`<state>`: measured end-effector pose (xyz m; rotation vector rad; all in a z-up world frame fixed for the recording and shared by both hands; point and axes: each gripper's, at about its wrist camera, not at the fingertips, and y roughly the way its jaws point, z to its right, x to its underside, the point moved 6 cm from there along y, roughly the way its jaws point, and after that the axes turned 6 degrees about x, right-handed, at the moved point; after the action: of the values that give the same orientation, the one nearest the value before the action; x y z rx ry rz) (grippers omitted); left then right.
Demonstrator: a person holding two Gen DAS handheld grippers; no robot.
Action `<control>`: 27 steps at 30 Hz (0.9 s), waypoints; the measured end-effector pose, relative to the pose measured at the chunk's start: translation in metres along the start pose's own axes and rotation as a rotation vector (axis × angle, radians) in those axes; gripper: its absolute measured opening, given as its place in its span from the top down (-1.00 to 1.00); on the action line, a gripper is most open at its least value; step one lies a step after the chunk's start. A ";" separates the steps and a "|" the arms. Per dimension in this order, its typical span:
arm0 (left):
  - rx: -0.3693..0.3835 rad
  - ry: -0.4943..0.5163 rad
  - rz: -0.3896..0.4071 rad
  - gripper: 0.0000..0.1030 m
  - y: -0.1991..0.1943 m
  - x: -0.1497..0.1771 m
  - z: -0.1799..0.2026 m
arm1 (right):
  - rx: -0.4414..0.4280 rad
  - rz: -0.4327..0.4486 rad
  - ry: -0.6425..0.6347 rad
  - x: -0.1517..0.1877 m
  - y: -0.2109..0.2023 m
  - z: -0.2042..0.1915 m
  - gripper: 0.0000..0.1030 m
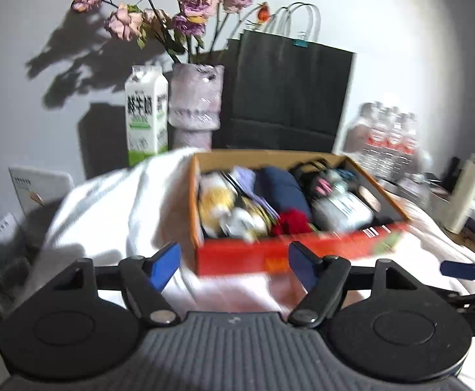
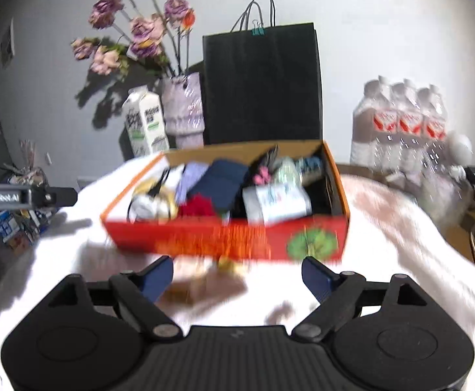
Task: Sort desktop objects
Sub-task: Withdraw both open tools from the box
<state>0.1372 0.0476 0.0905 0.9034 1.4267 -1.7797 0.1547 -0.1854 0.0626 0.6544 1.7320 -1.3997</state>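
A red and orange cardboard box (image 1: 270,257) (image 2: 224,238) stands on a white cloth (image 1: 117,208) and is full of blurred items. Among them are a navy pouch (image 1: 283,189) (image 2: 221,182), something red (image 1: 291,221) (image 2: 198,208) and a white labelled container (image 1: 341,207) (image 2: 275,203). My left gripper (image 1: 234,252) is open just short of the box's front wall, with nothing between its blue pads. My right gripper (image 2: 237,265) is open too, near the same wall. A blurred brown thing (image 2: 205,288) lies on the cloth between its fingers, untouched.
Behind the box stand a milk carton (image 1: 146,114), a vase of dried roses (image 1: 195,104) and a black paper bag (image 1: 289,94). A pack of water bottles (image 2: 400,123) and a white flask (image 1: 468,192) are on the right. A desk calendar (image 1: 38,185) is at left.
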 end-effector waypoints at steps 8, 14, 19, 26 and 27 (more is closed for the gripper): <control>0.109 -0.029 -0.082 -0.51 -0.062 0.103 0.037 | 0.014 0.055 -0.025 0.079 -0.072 -0.009 -0.66; 0.158 -0.054 -0.131 -0.56 -0.092 0.154 0.061 | 0.031 0.052 0.003 0.124 -0.102 -0.020 -0.67; 0.119 0.008 -0.138 -0.56 -0.085 0.164 0.071 | 0.050 0.025 -0.024 0.158 -0.106 -0.037 -0.67; 0.092 0.005 -0.114 -0.56 -0.052 0.141 0.060 | 0.078 0.049 -0.070 0.146 -0.098 -0.030 -0.48; 0.082 0.016 -0.101 -0.55 -0.045 0.132 0.060 | 0.085 0.060 -0.074 0.139 -0.094 -0.025 -0.46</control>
<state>0.0226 -0.0138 0.0123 0.9041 1.4410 -1.9218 -0.0034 -0.1972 0.0004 0.6870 1.5902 -1.4442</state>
